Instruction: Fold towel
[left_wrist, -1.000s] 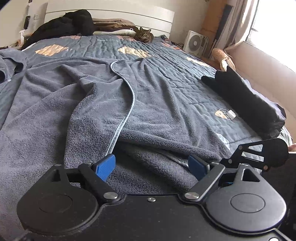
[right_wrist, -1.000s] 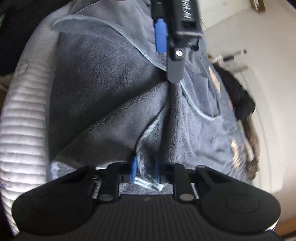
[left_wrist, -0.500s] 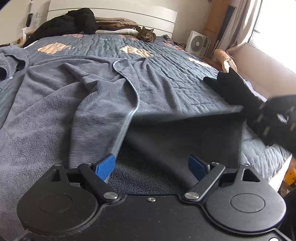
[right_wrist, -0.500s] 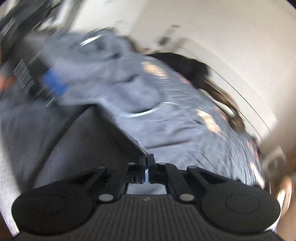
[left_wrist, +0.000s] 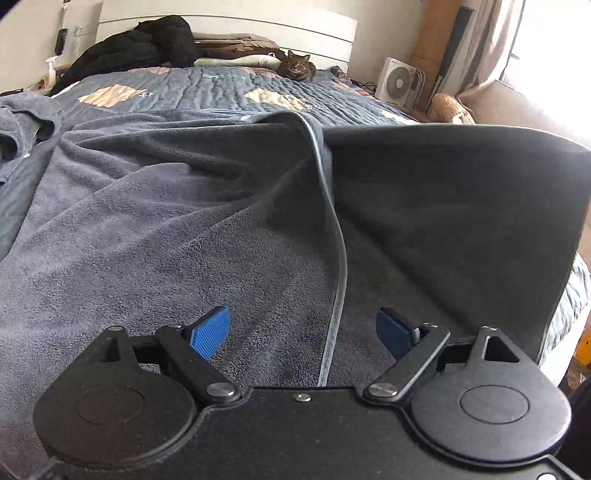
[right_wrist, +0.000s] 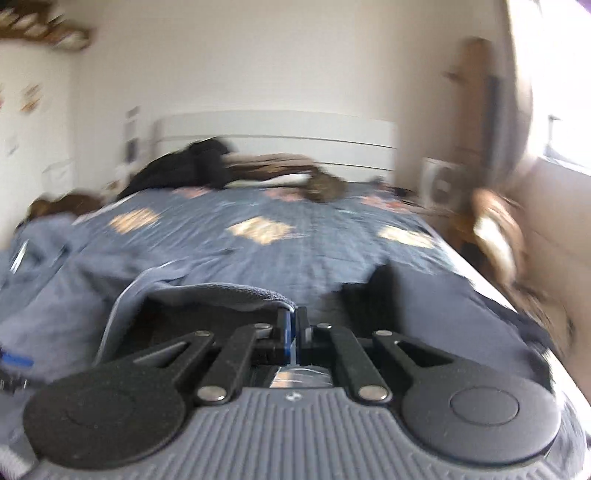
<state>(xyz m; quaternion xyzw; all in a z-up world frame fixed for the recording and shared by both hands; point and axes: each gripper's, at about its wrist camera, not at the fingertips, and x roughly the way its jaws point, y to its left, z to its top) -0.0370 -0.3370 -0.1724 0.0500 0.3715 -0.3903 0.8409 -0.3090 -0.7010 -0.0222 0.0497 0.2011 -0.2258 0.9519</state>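
The grey towel (left_wrist: 155, 236) lies spread over the bed (left_wrist: 229, 92) and fills most of the left wrist view, from the lower left up to the middle. Its pale hem (left_wrist: 334, 258) runs as a long line from the top centre of that frame down to the bottom centre, so the long axis of this edge points almost straight away from the left tool (left_wrist: 302, 332). The left tool hangs just above the cloth with its blue pads spread wide, the hem passing between them, and it grips nothing.

The right tool (right_wrist: 292, 328) has its pads pressed together on a corner of the towel, and the cloth arches to the left of them in the right wrist view. In the left wrist view this raised part stands like a dark sheet in the right half of the frame.

In my judgement the next move depends on this: the free hem lies directly in front of the left tool, which is therefore the nearer one to take it.

A cat (left_wrist: 297, 70) sits at the far end of the bed, well apart from the towel.
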